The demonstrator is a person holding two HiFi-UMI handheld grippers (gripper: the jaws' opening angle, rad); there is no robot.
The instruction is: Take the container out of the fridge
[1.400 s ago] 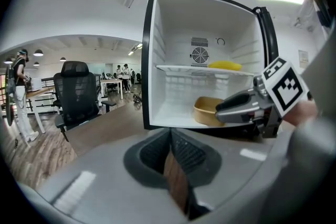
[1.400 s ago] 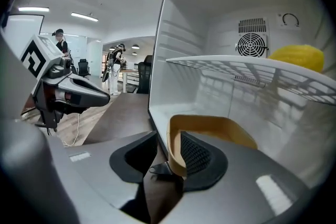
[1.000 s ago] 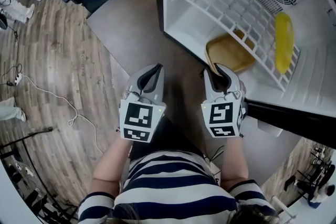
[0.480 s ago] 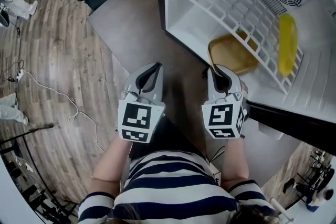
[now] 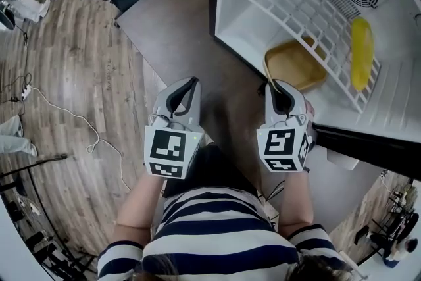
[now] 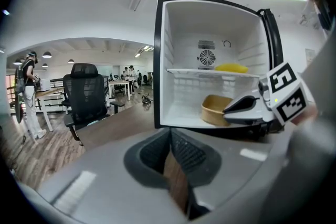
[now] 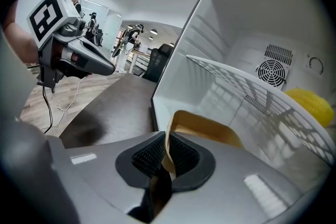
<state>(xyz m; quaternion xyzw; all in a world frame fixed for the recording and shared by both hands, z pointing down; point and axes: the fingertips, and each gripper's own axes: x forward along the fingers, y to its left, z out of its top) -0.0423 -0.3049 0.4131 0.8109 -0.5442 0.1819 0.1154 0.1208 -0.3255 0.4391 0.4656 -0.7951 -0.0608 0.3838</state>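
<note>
Head view: both of the person's forearms were held out ahead of the striped torso, side by side, each gripper tilted forward and somewhat downward. The left forearm (image 5: 141,197) carried the left gripper (image 5: 187,83) over the dark brown tabletop (image 5: 177,29), well apart from the small white open fridge (image 5: 240,36). Its jaws were pressed together with nothing between them, as was seen in the left gripper view (image 6: 170,165).

The right forearm (image 5: 296,201) carried the right gripper (image 5: 279,85) up to the front edge of the fridge floor. Its jaws had just been closing, and in the right gripper view (image 7: 165,157) the pads were pinched on the thin near rim of the tan, shallow, round-cornered container (image 7: 210,131).

That container (image 5: 296,66) was seated on the fridge floor near the front, beneath the white wire shelf (image 5: 296,3). A yellow oblong object (image 5: 360,52) was laid on that shelf toward the back.
</note>
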